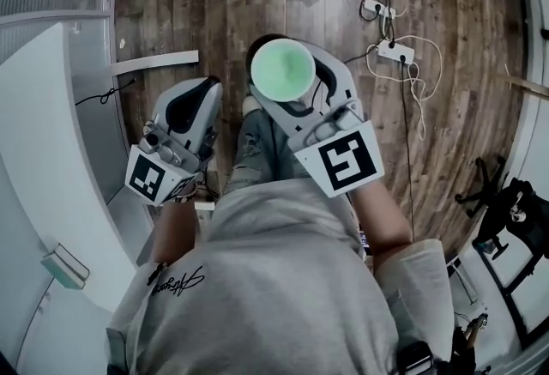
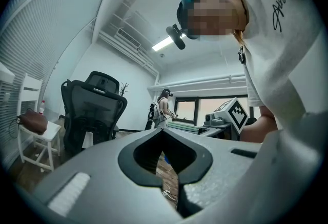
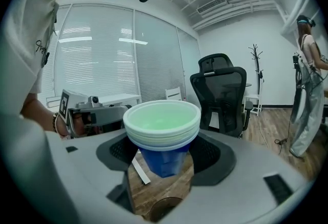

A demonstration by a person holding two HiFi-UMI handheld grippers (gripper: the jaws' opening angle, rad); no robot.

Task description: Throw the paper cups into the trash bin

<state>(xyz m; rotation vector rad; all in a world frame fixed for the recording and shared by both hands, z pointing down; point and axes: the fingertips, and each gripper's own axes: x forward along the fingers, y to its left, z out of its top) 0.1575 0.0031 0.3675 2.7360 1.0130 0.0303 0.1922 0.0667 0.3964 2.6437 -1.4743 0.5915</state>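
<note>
A stack of paper cups (image 1: 282, 68), blue outside and pale green inside, stands upright between the jaws of my right gripper (image 1: 293, 88), which is shut on it. The right gripper view shows the stack (image 3: 163, 125) close up, held by its blue lower part, with the rims above the jaws. My left gripper (image 1: 190, 104) hangs lower left of the cups, apart from them, jaws together with nothing between them (image 2: 166, 166). No trash bin shows clearly. A dark round shape (image 3: 164, 211) lies on the floor under the cups; I cannot tell what it is.
Wooden floor lies below, with a power strip and cables (image 1: 395, 49) at the right. A white desk (image 1: 51, 150) curves along the left. A black office chair (image 3: 223, 95) and another person (image 3: 307, 110) stand further off. A white chair with a bag (image 2: 33, 125) is at the left.
</note>
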